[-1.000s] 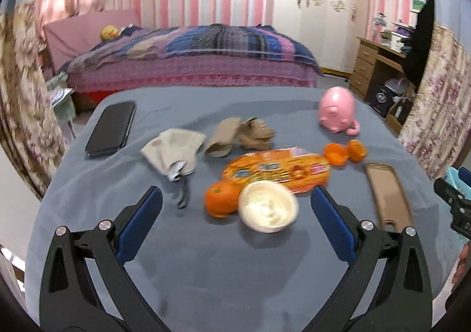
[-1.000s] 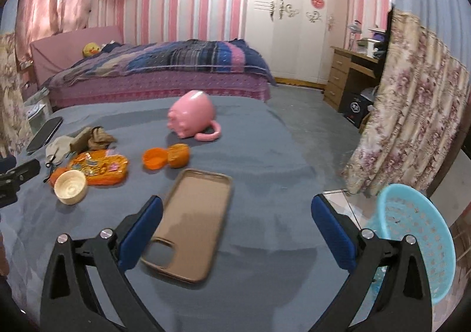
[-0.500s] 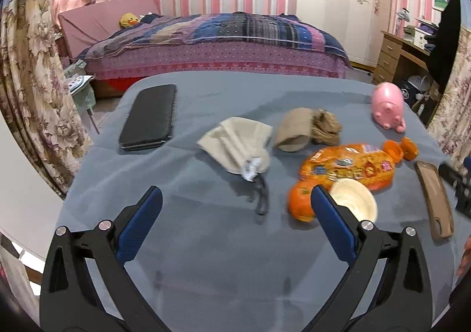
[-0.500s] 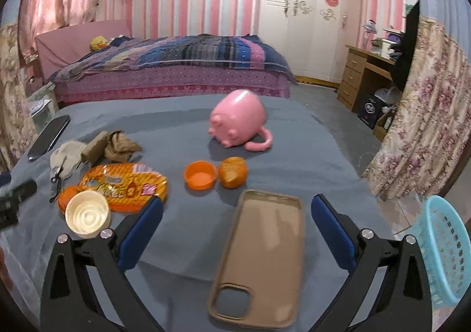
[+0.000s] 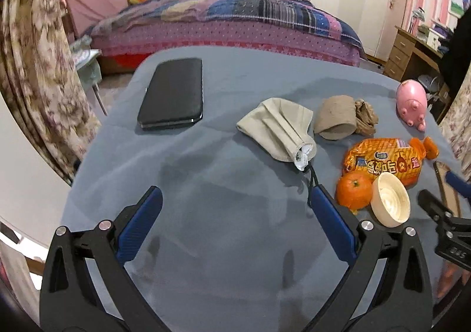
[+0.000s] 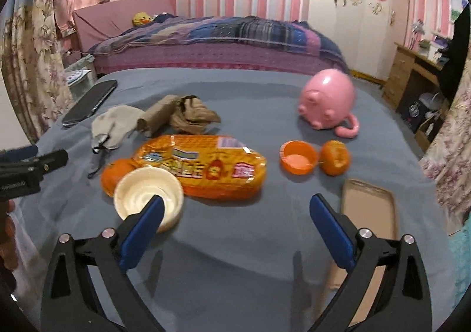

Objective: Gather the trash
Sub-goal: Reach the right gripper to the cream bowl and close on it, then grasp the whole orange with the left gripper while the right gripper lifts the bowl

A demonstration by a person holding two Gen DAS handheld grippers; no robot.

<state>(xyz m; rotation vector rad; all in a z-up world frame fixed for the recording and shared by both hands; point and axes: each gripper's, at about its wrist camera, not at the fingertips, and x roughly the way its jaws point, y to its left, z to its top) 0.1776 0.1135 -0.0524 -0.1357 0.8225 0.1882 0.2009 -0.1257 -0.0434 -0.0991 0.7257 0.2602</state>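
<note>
Right hand-held gripper is seen closing with nothing between its jaws, above the surface; left hand-held gripper is held released. An orange snack packet lies ahead, apparently untouched.

left gripper: jaws wide, empty; right gripper: jaws closing, empty

Black phone, pink pig mug, tan phone case on grey cloth.

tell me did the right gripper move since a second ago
Yes. The right gripper swung left across the grey table: the phone case, earlier between its fingers, now lies at its right, and its jaws are closing on nothing.
</note>
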